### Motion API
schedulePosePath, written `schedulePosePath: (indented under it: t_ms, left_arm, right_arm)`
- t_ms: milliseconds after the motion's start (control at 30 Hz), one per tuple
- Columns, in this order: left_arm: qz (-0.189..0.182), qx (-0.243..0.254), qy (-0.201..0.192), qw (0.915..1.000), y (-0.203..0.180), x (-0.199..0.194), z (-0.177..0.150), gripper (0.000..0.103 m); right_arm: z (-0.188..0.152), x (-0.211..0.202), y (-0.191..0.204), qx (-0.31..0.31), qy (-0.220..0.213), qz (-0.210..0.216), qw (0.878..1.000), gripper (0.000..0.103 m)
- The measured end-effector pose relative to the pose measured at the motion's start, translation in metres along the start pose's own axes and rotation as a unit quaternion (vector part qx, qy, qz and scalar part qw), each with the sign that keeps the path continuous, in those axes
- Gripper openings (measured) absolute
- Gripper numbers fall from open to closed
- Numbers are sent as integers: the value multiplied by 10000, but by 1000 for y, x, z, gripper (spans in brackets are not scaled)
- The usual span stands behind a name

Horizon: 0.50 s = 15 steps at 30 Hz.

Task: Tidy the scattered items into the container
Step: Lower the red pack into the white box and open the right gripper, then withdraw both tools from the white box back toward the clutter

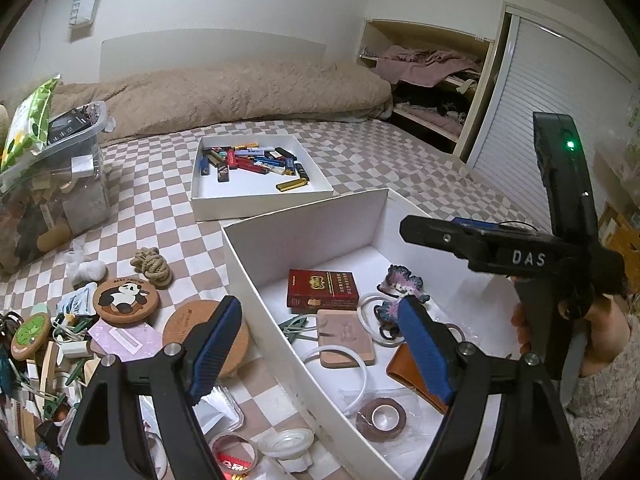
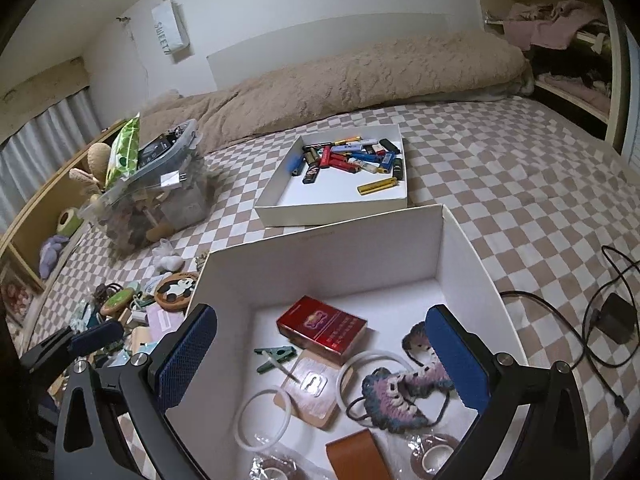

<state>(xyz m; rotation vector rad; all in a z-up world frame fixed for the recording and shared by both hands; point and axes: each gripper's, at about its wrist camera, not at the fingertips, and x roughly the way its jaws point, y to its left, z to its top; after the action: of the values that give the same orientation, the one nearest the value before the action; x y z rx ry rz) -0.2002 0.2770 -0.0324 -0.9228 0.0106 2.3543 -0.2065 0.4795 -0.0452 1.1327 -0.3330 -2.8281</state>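
Left gripper [image 1: 316, 344]: jaws spread wide, gripping nothing, straddling the left wall of the white container box [image 1: 280, 280] on the checkered bed [image 1: 360, 152]. Right gripper [image 2: 326, 354]: jaws apart, empty, above the box interior.

Box contents: red cigarette pack [image 2: 322, 326], green clip [image 2: 276, 356], white rings [image 2: 264, 420], crocheted piece [image 2: 400, 392], tan leather item [image 2: 356, 456], tape rolls [image 1: 381, 418].

Scattered items lie at 9 o'clock of the box: panda coaster [image 1: 124, 300], cork coaster [image 1: 188, 328], rope knot [image 1: 152, 266]. A lighter tray [image 1: 260, 178] sits at 12 o'clock.
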Motion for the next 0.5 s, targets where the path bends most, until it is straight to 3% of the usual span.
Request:
schedulePosePath:
  t_ms: [400, 500]
  left_arm:
    - [-3, 54, -81, 10000, -6, -13, 1, 81]
    - [3, 42, -111, 9999, -5, -17, 0, 88]
  right_arm:
    - [-10, -25, 13, -105, -159, -25, 9998, 103]
    - [-14, -32, 16, -150, -201, -82, 9997, 103]
